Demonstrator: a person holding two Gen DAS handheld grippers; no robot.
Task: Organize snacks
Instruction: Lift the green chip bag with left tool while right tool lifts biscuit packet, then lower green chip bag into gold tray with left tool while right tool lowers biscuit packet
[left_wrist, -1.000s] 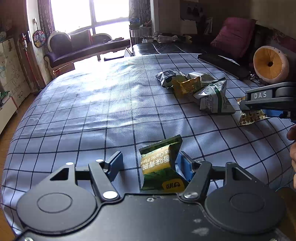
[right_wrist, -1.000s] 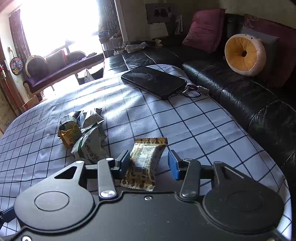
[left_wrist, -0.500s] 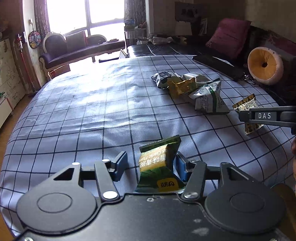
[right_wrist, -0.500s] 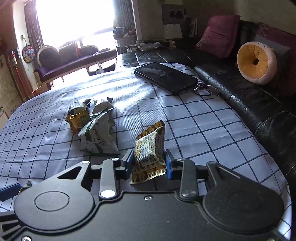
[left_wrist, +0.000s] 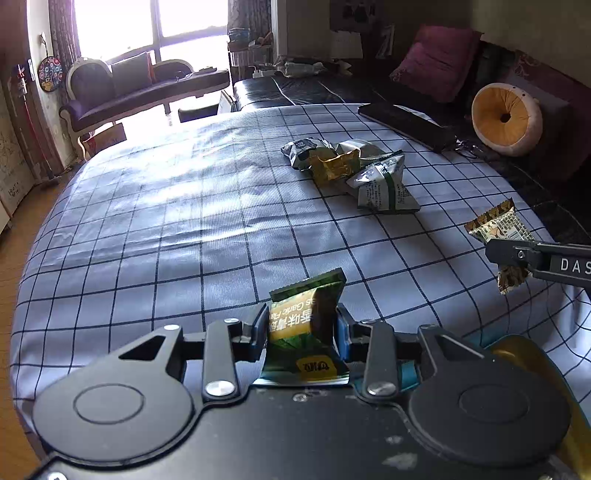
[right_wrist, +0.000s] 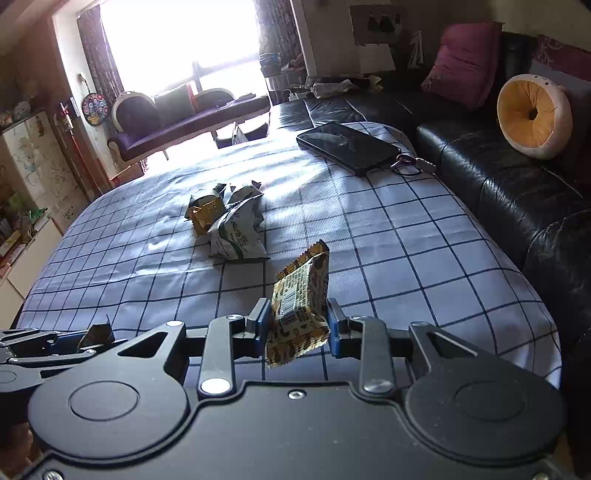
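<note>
Living room, black leather sofa (right_wrist: 517, 177) along the far side; the work surface is a desk (left_wrist: 184, 229) under a blue-checked cloth.

Item 1 — my left gripper (left_wrist: 301, 328): jaws closing, part-way in, pads against both sides of a green snack packet (left_wrist: 306, 325) that stands upright between them, its top edge poking out ahead of the jaws.

Item 2 — my right gripper (right_wrist: 297, 325): jaws likewise closing on a brown-and-cream wrapped snack bar (right_wrist: 301, 302), held tilted, clear of the cloth.

Item 3 — snack pile (left_wrist: 351, 170): a yellow packet, a white-and-green packet and silvery ones touching one another, well ahead of my left jaws and to their right; ahead-left of my right jaws.

Item 4: dark tablet (right_wrist: 347, 146), far ahead of my right jaws at the desk's far edge, with a cable plugged in.

Item 5: round orange cushion (right_wrist: 532, 114) on the sofa.
</note>
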